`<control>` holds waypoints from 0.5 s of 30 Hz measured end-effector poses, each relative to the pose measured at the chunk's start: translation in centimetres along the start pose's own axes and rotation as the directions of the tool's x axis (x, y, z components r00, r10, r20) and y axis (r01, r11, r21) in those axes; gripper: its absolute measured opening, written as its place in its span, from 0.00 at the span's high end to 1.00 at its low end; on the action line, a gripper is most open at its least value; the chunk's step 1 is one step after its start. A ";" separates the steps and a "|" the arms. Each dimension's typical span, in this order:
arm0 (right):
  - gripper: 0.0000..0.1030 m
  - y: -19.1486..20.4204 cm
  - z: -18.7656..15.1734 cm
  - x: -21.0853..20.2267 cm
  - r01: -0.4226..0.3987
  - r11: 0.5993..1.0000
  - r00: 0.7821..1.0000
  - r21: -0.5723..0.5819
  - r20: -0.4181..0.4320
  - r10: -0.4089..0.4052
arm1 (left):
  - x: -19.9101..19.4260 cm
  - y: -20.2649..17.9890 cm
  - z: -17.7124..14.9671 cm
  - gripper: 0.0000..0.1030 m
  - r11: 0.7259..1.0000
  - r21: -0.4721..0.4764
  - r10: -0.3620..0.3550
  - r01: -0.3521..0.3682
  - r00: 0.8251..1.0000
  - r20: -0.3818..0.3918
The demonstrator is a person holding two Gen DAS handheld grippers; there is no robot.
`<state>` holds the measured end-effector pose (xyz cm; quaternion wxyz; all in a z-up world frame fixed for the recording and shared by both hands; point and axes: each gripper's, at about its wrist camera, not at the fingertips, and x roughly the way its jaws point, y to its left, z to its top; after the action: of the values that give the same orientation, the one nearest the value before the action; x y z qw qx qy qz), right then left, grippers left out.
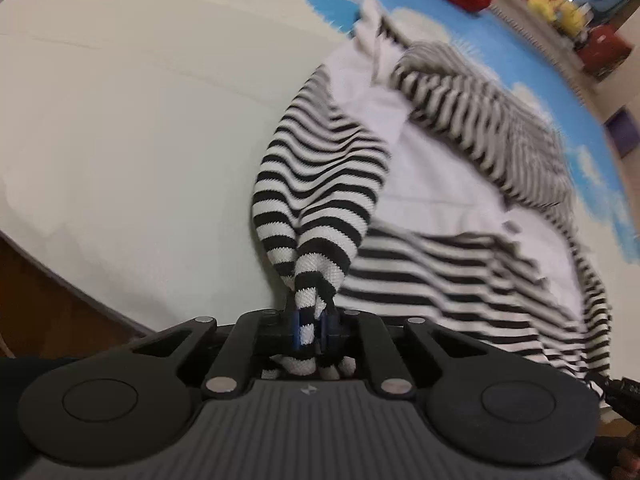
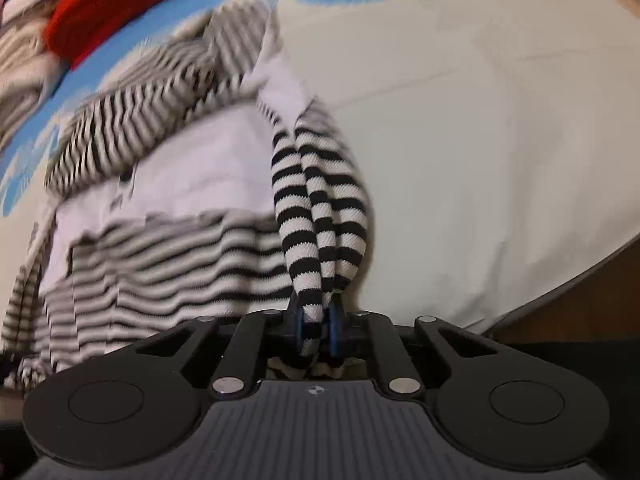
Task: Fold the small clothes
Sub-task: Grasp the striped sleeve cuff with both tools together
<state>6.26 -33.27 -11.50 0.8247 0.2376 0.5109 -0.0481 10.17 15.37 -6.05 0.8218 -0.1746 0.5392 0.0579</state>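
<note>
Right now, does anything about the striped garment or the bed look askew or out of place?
Yes: the striped garment lies crumpled, not flat, one sleeve flopped across its white panel. Both the left gripper and right gripper pinch bunched, twisted striped fabric. A red item sits beyond it. Nothing looks torn or spilled.

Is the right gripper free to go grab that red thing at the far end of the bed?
Probably not yet: the right gripper is shut on the striped shirt, and the red item lies beyond it.
</note>
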 end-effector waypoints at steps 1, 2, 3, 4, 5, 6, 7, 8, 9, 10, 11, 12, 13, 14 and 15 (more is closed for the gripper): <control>0.90 -0.6 0.4 -1.1 -0.010 0.999 0.999 0.034 0.046 0.009 | -0.7 0.0 0.0 0.92 0.999 -0.009 -0.042 0.042 0.999 0.023; 0.90 -1.1 0.7 -1.8 -0.020 0.998 0.997 0.059 0.076 0.016 | -1.3 0.0 -0.1 0.92 0.997 -0.011 -0.072 0.072 0.996 0.044; 0.90 -1.7 1.0 -2.6 -0.022 0.996 0.995 0.087 0.103 0.013 | -1.9 0.0 -0.1 0.91 0.995 -0.008 -0.096 0.096 0.993 0.063; 0.90 -2.2 1.1 -2.8 -0.020 0.994 0.994 0.110 0.111 0.007 | -2.3 -0.1 -0.3 0.91 0.994 -0.002 -0.104 0.105 0.992 0.068; 0.90 -2.6 1.1 -2.7 -0.017 0.992 0.995 0.126 0.100 0.004 | -2.2 0.1 -0.3 0.91 0.995 0.001 -0.097 0.097 0.994 0.057; 0.90 -2.7 1.0 -2.2 -0.006 0.993 0.997 0.120 0.071 -0.003 | -1.7 0.2 -0.4 0.91 0.997 -0.001 -0.078 0.078 0.996 0.033; 0.89 -2.5 0.7 -1.4 0.006 0.995 0.999 0.102 0.033 -0.009 | -1.0 0.4 -0.5 0.91 0.999 -0.012 -0.050 0.050 0.999 -0.003; 0.88 -2.3 0.4 -0.6 0.012 0.996 1.000 0.085 -0.006 -0.011 | -0.4 0.7 -0.4 0.89 0.999 -0.028 -0.030 0.029 0.999 -0.035; 0.85 -2.1 0.1 0.0 0.011 0.997 0.999 0.075 -0.042 -0.008 | 0.1 1.1 -0.3 0.87 0.999 -0.049 -0.021 0.018 0.998 -0.057; 0.83 -1.8 -0.1 0.5 0.012 0.998 0.998 0.068 -0.070 -0.007 | 0.5 1.3 -0.3 0.78 0.998 -0.070 -0.013 0.008 0.997 -0.071; 0.78 -1.5 -0.3 0.8 0.022 0.998 0.996 0.061 -0.085 -0.016 | 0.6 1.3 -0.3 0.64 0.997 -0.077 -0.004 -0.003 0.997 -0.078; 0.70 -1.3 -0.5 1.0 0.037 0.998 0.995 0.048 -0.090 -0.033 | 0.7 1.2 -0.2 0.59 0.997 -0.070 0.006 -0.012 0.997 -0.081; 0.64 -1.1 -0.7 1.0 0.053 0.998 0.995 0.040 -0.092 -0.049 | 0.8 0.9 0.0 0.54 0.998 -0.057 0.012 -0.017 0.997 -0.082; 0.56 -1.0 -0.8 1.0 0.063 0.997 0.994 0.037 -0.095 -0.059 | 0.9 0.6 -0.1 0.53 0.999 -0.038 0.023 -0.026 0.996 -0.087; 0.55 -1.0 -0.8 1.2 0.066 0.997 0.993 0.037 -0.104 -0.062 | 1.0 0.5 -0.2 0.53 0.999 -0.021 0.036 -0.038 0.995 -0.095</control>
<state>5.83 -33.57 -13.16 0.7905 0.2400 0.5589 -0.0724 10.29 15.63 -7.18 0.7921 -0.1764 0.5800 0.0706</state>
